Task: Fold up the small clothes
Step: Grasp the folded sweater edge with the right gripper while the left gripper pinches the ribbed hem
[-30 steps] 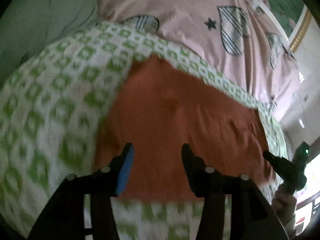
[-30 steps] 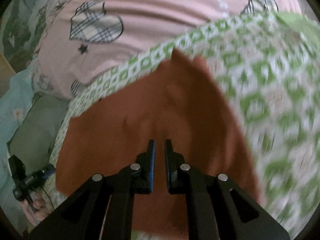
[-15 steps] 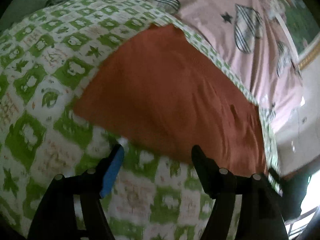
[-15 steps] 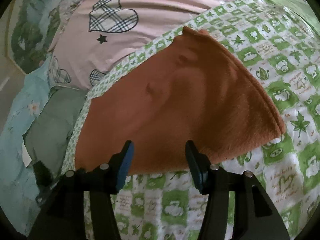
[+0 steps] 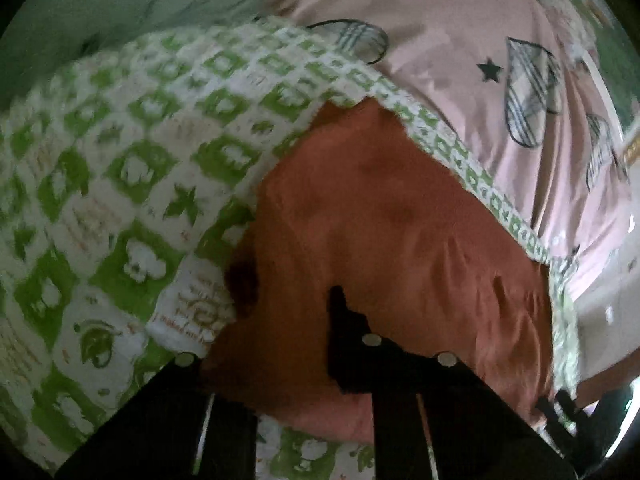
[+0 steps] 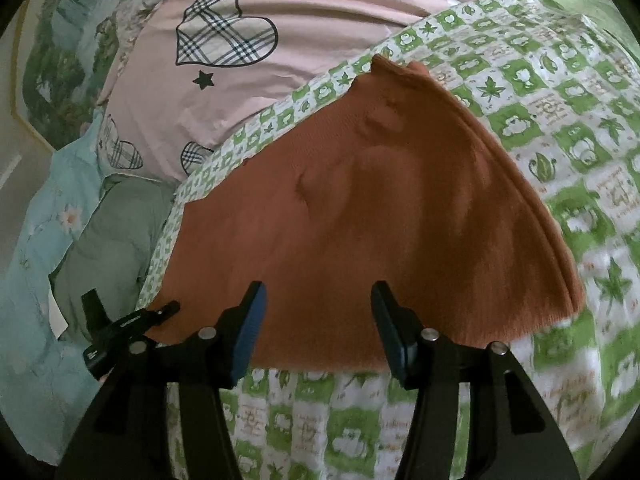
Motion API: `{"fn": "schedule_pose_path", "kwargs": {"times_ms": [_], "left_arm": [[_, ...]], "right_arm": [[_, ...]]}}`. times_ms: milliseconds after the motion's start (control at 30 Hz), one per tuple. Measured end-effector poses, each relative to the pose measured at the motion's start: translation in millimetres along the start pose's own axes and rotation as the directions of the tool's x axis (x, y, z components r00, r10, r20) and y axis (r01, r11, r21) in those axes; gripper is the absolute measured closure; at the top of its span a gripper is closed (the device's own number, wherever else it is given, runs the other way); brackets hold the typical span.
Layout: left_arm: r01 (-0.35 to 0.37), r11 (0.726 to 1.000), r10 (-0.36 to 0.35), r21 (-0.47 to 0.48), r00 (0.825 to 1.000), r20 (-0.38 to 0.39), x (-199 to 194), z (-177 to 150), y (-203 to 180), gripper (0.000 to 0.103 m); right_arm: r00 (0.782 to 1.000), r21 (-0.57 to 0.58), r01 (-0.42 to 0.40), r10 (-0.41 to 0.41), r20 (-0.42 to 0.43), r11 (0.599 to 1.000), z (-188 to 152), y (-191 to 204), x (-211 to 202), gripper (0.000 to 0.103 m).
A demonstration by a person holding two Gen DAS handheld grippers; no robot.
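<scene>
A rust-orange folded garment (image 6: 380, 216) lies flat on a green-and-white patterned cloth (image 6: 560, 128). My right gripper (image 6: 318, 328) is open and empty, its fingertips over the garment's near edge. In the left wrist view the garment (image 5: 400, 232) fills the middle, and a fold of the patterned cloth (image 5: 120, 184) is lifted over its left part. My left gripper (image 5: 280, 320) sits at that fold; the cloth hides its left finger, so I cannot tell its state. Its right finger (image 5: 340, 312) lies over the garment.
A pink sheet with plaid hearts (image 6: 248, 60) lies beyond the patterned cloth. A grey-green garment (image 6: 116, 232) and a light blue floral fabric (image 6: 36, 240) are at the left in the right wrist view. The left gripper's tip (image 6: 120, 328) shows there too.
My right gripper opened half a second ago and stays open at the garment's near edge. My left gripper moved forward onto the garment, and the patterned cloth's edge has lifted over its left finger.
</scene>
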State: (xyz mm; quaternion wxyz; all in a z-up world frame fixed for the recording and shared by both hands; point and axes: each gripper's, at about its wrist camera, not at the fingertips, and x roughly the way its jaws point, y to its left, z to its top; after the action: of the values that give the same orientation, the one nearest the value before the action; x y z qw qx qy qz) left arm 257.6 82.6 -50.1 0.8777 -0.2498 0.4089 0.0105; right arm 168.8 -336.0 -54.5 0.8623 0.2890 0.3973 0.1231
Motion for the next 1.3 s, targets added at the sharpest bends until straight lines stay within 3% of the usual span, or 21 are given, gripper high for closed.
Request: {"fn": "schedule_pose_path", "kwargs": {"times_ms": [133, 267, 367, 433, 567, 700, 900, 1100, 1133, 1167, 1200, 1300], "left_arm": [[0.012, 0.994, -0.020, 0.109, 0.997, 0.070, -23.0, 1.7, -29.4, 0.093], [0.070, 0.968, -0.099, 0.240, 0.989, 0.112, -40.2, -1.5, -70.7, 0.094], [0.104, 0.923, -0.154, 0.370, 0.982, 0.107, -42.4, -16.9, -110.5, 0.094], [0.136, 0.883, -0.182, 0.450, 0.981, 0.062, -34.1, -33.9, -135.4, 0.095], [0.126, 0.822, -0.151, 0.555, 0.989, -0.001, -8.7, -67.7, -159.2, 0.095], [0.132, 0.815, -0.132, 0.563, 0.990, -0.042, 4.9, -82.7, -157.5, 0.095], [0.138, 0.819, -0.135, 0.558, 0.990, -0.047, 5.1, -80.9, -155.8, 0.095], [0.090, 0.797, -0.101, 0.597, 0.995, -0.016, 7.5, -88.3, -164.9, 0.095], [0.088, 0.796, -0.097, 0.599, 0.995, -0.017, 8.2, -88.7, -165.8, 0.095], [0.086, 0.794, -0.095, 0.601, 0.995, -0.017, 8.0, -89.0, -166.8, 0.095], [0.087, 0.793, -0.094, 0.604, 0.995, -0.019, 7.2, -88.7, -167.8, 0.095], [0.107, 0.793, -0.117, 0.600, 0.993, -0.022, -3.2, -83.8, -175.2, 0.095]], "right_arm": [[1.000, -0.001, -0.022, 0.022, -0.015, 1.000, 11.5, -0.8, 6.6, 0.047], [0.997, 0.013, -0.071, 0.071, -0.043, 0.997, 21.7, -2.4, 12.4, 0.047], [0.991, 0.034, -0.108, 0.110, -0.072, 0.994, 29.9, -3.4, 19.0, 0.047], [0.985, 0.056, -0.137, 0.142, -0.101, 0.989, 35.7, -3.5, 26.0, 0.047], [0.970, 0.064, -0.179, 0.187, -0.156, 0.982, 45.4, 5.9, 43.4, 0.047], [0.952, 0.062, -0.205, 0.214, -0.217, 0.977, 52.2, 19.6, 69.5, 0.046], [0.920, 0.073, -0.242, 0.253, -0.299, 0.968, 68.0, 42.3, 122.9, 0.036], [0.929, -0.044, -0.200, 0.175, -0.327, 0.979, 89.1, 75.1, 173.0, 0.036], [0.935, -0.078, -0.184, 0.150, -0.320, 0.980, 90.6, 80.2, 177.1, 0.049], [0.940, -0.122, -0.165, 0.119, -0.319, 0.979, 91.7, 87.3, 182.3, 0.080], [0.935, -0.128, -0.175, 0.124, -0.331, 0.976, 93.0, 91.4, 185.5, 0.090], [0.943, -0.154, -0.217, 0.166, -0.287, 0.964, 102.8, 95.7, 165.1, 0.089]]}}
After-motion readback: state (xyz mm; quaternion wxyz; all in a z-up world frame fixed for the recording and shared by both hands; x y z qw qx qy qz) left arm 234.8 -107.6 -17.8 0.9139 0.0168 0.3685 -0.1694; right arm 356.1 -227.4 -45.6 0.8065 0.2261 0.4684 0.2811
